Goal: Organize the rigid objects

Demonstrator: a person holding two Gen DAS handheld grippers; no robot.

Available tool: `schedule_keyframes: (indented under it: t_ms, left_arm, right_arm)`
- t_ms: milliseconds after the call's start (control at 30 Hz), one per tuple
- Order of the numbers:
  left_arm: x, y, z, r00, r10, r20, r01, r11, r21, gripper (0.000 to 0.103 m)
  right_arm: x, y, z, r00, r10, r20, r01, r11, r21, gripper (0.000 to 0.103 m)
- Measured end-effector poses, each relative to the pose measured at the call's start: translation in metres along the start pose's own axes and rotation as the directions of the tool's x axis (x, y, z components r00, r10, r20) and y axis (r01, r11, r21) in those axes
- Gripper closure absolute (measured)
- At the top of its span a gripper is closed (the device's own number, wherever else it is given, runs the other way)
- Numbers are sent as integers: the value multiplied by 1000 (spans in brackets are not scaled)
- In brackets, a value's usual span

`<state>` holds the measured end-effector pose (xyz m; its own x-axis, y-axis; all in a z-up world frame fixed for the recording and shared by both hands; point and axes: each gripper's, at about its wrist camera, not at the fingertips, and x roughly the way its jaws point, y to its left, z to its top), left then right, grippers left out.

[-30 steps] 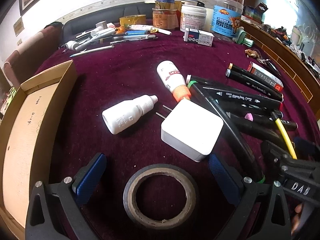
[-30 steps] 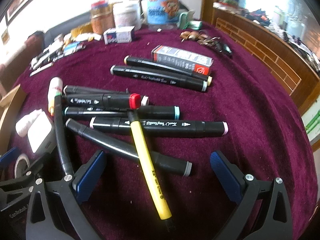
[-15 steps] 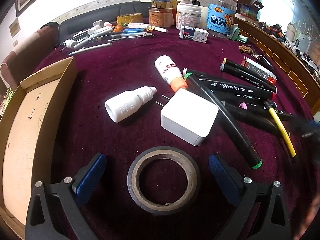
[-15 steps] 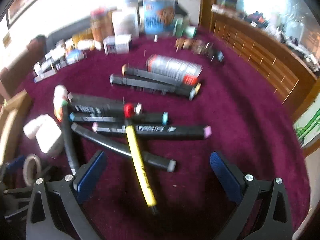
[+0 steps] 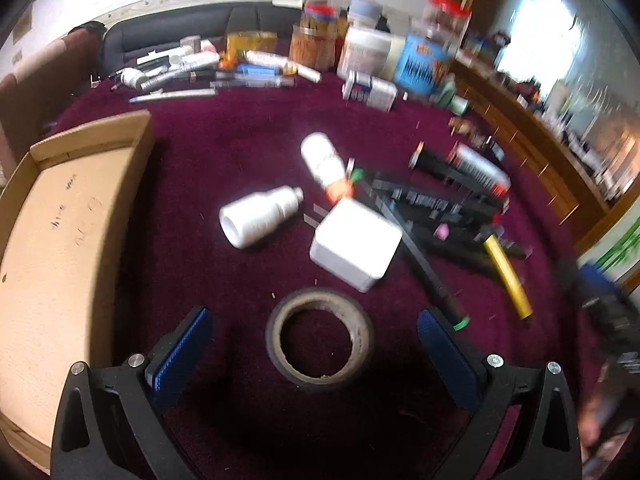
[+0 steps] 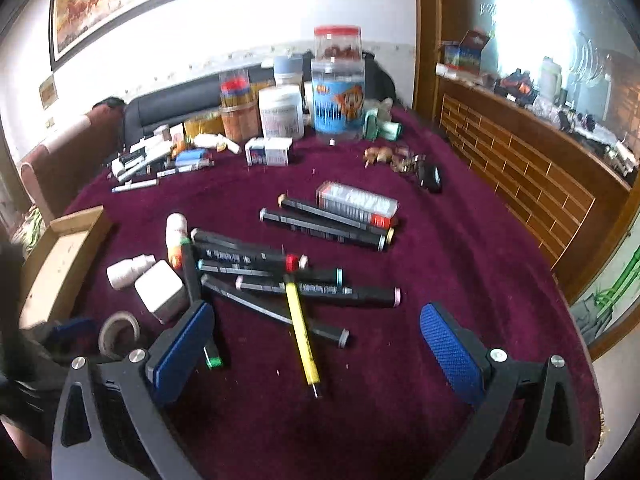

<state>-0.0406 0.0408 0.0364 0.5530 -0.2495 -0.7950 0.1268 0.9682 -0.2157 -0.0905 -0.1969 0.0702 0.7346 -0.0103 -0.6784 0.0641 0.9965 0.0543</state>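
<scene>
With both jaws wide and empty, the left gripper hovers over the tape roll for pickup, requiring descent and closure; the right gripper waits above the markers.

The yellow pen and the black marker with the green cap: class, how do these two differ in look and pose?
The yellow pen is slim and bright; the black marker with the green cap is thicker and dark. The yellow pen lies across several other markers, while the green-capped marker runs beside the white charger. Both lie flat on the maroon cloth, untouched by either gripper.
</scene>
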Motion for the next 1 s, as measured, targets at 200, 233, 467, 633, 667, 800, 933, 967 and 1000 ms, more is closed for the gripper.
schedule_keyframes:
  t_ms: [200,233,467,633,667,800,933,967,1000]
  left_arm:
    - [-6,8,25,990,-143,-22,142,989,-38,15]
    - [-5,5,28,990,-138,-26,138,990,-17,17]
    - [11,-24,34,995,-88,-53,97,978,185,18]
    - [34,-30,39,996,-41,-76,59,965,255,18]
    - [37,-29,37,995,-42,-86,63,963,263,18]
    - [48,-31,33,994,-24,-107,54,958,282,43]
    - [46,-23,32,996,-50,-72,66,971,231,47]
    - [43,-22,31,997,-53,-59,65,973,221,47]
    - [39,-19,31,998,-56,-42,64,976,209,47]
  right_arm:
    - [12,-19,-13,1000,-1,-25,2,999,38,0]
    - [13,-21,-14,1000,-1,-21,2,999,42,0]
    - [28,-33,-23,999,12,-31,-10,998,64,0]
    - [24,-35,-25,999,33,-14,-32,997,70,0]
    - [24,-35,-24,999,35,-14,-34,997,70,0]
    - [27,-34,-24,999,38,-29,-36,997,72,0]
    - [30,-32,-24,998,33,-47,-30,998,63,0]
    - [31,-32,-24,998,33,-53,-30,998,62,0]
    - [33,-32,-24,998,33,-62,-29,998,63,0]
